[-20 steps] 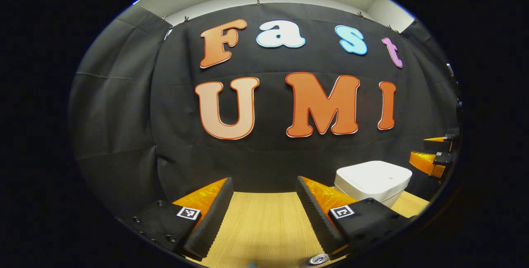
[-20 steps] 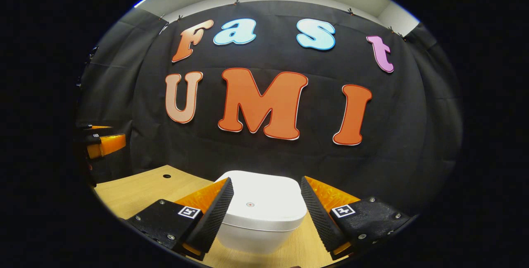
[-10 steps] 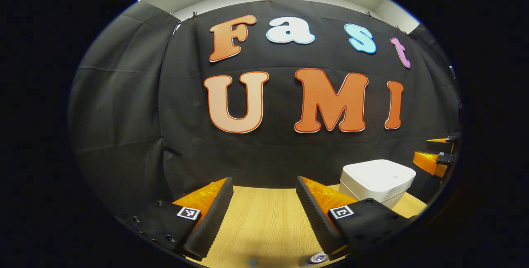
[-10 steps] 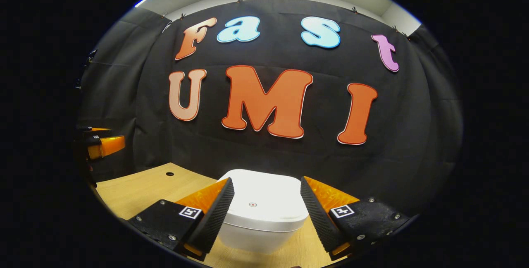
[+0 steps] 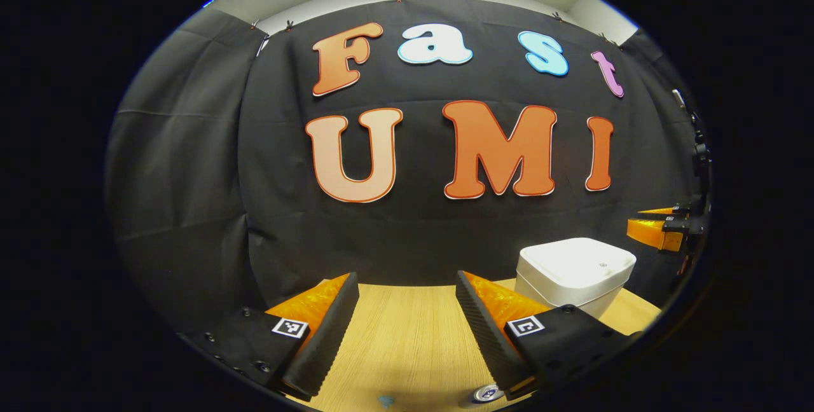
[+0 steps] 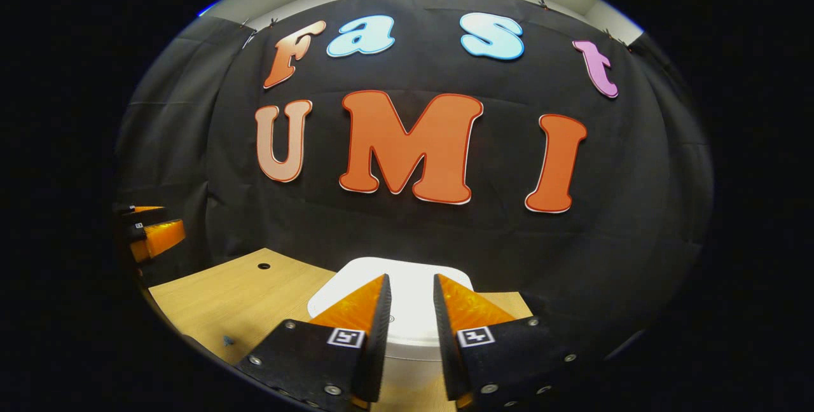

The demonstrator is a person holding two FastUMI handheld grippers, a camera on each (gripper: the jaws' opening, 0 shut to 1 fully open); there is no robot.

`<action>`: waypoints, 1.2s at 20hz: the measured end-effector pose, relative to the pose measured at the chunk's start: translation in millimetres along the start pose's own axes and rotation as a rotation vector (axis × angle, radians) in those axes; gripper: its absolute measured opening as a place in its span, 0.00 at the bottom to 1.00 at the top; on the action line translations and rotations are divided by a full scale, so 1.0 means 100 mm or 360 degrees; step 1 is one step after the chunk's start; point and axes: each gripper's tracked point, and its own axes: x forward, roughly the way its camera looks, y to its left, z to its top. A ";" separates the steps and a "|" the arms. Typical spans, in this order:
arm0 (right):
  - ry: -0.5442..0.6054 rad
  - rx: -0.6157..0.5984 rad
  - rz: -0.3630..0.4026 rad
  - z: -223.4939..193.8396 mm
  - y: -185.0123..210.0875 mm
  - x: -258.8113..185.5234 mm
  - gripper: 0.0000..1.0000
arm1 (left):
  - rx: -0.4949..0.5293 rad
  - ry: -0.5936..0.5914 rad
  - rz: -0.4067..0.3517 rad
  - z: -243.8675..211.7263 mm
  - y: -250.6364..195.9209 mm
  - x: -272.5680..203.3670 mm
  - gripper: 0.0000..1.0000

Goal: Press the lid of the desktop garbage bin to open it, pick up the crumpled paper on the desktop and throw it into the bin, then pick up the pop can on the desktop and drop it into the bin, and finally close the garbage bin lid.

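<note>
The white desktop bin [image 5: 575, 262] stands with its lid down at the right of the left gripper view. In the right gripper view the bin [image 6: 343, 294] sits right under and ahead of my right gripper [image 6: 411, 280], whose fingers are drawn close together over the lid with only a narrow gap and nothing between them. My left gripper [image 5: 407, 278] hangs open over the wooden table [image 5: 407, 336], holding nothing. The top of the pop can [image 5: 484, 393] peeks out at the bottom edge, under the left gripper's right finger.
The right gripper [image 5: 661, 231] shows at the far right of the left gripper view, beyond the bin. The left gripper [image 6: 152, 234] appears at the left edge of the right gripper view. A small hole [image 6: 263, 266] marks the tabletop. A small blue speck [image 5: 386, 401] lies near the front.
My right gripper's fingers have closed from wide apart to a narrow gap, and it has moved nearer over the bin lid. The left gripper has barely shifted.
</note>
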 end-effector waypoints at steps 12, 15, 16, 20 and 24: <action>0.0174 -0.0007 0.0186 -0.31 0.18 0.24 0.01 | 0.0002 0.0044 0.0126 -0.08 0.14 -0.11 0.98; 0.0268 0.0018 0.0216 -0.45 0.19 0.30 0.01 | 0.0004 0.0054 0.0160 -0.11 0.16 -0.15 0.98; 0.0296 0.0025 0.0228 -0.49 0.20 0.31 0.01 | 0.0005 0.0057 0.0173 -0.11 0.17 -0.16 0.98; 0.0375 -0.0001 0.0271 -0.61 0.23 0.37 0.01 | 0.0004 0.0078 0.0225 -0.15 0.20 -0.20 0.98; 0.0390 -0.0026 0.0324 -0.64 0.26 0.36 0.01 | 0.0006 0.0102 0.0261 -0.20 0.16 -0.25 0.98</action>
